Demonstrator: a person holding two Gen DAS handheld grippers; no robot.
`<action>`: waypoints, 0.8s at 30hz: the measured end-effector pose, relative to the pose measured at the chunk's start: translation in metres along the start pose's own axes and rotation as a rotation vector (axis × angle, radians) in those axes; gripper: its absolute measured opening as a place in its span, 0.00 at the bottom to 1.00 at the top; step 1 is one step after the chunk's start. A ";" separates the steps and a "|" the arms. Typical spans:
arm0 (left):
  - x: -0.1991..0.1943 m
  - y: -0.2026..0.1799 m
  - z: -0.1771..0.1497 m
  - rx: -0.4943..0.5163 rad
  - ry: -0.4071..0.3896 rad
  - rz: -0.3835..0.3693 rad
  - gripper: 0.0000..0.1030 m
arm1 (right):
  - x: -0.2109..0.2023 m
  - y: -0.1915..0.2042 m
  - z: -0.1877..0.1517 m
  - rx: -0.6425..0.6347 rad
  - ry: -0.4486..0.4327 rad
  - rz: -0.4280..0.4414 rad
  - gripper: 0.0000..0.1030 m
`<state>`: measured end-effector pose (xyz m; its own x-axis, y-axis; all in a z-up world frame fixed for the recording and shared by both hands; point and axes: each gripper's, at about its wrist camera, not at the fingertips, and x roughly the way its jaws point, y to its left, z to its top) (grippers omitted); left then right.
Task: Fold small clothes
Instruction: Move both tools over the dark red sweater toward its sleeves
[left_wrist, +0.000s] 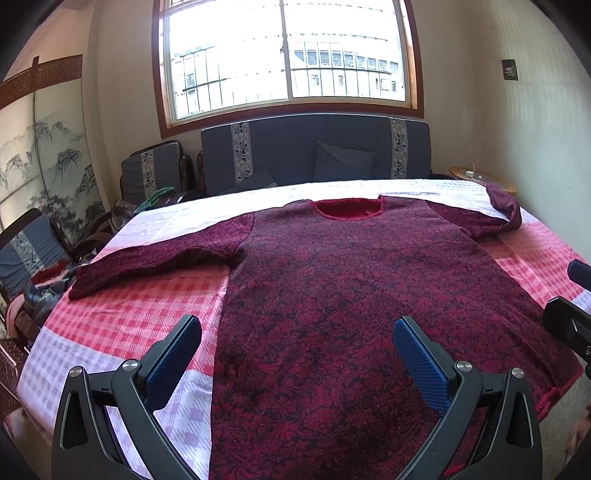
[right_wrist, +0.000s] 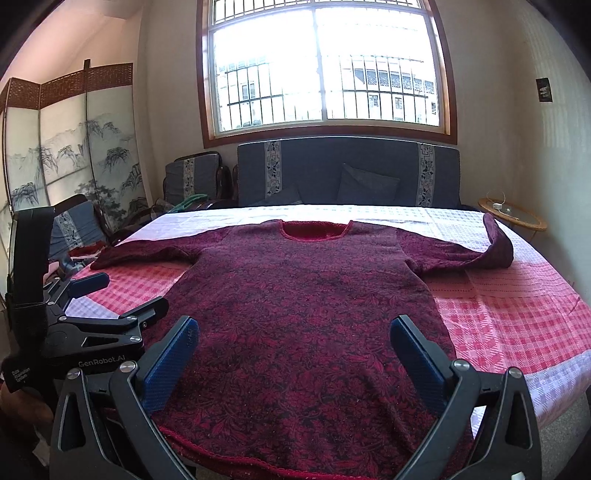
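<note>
sweater (left_wrist: 332, 295) x1, flat on checked cloth (left_wrist: 147, 295), collar far, hem near, long axis near-to-far | left gripper (left_wrist: 297, 354) wide, empty, over near-left hem; right gripper (right_wrist: 293, 354) wide, empty, over near-right hem | sleeves x2; right cuff curled up | grippers x2

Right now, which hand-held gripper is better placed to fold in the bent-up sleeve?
Right. The right hand-held gripper hangs open nearer the curled sleeve; the left hand-held gripper sits toward the sweater's opposite side.

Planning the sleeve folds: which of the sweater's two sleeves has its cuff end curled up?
The sleeve on the right, toward the round side table; its cuff stands up, while the left sleeve lies flat.
</note>
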<state>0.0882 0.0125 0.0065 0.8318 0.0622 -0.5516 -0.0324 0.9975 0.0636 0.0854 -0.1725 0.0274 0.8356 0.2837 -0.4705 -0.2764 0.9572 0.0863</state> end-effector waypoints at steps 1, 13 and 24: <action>0.003 -0.001 0.003 -0.002 0.001 -0.005 1.00 | 0.003 -0.002 0.002 0.006 0.002 -0.001 1.00; 0.038 -0.026 0.037 0.025 0.001 -0.023 1.00 | 0.037 -0.023 0.023 0.031 0.042 -0.012 1.00; 0.070 -0.051 0.063 0.049 0.003 -0.026 1.00 | 0.066 -0.056 0.051 0.066 0.038 -0.016 1.00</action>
<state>0.1830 -0.0361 0.0174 0.8302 0.0365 -0.5563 0.0166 0.9958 0.0900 0.1802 -0.2049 0.0367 0.8204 0.2673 -0.5055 -0.2303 0.9636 0.1358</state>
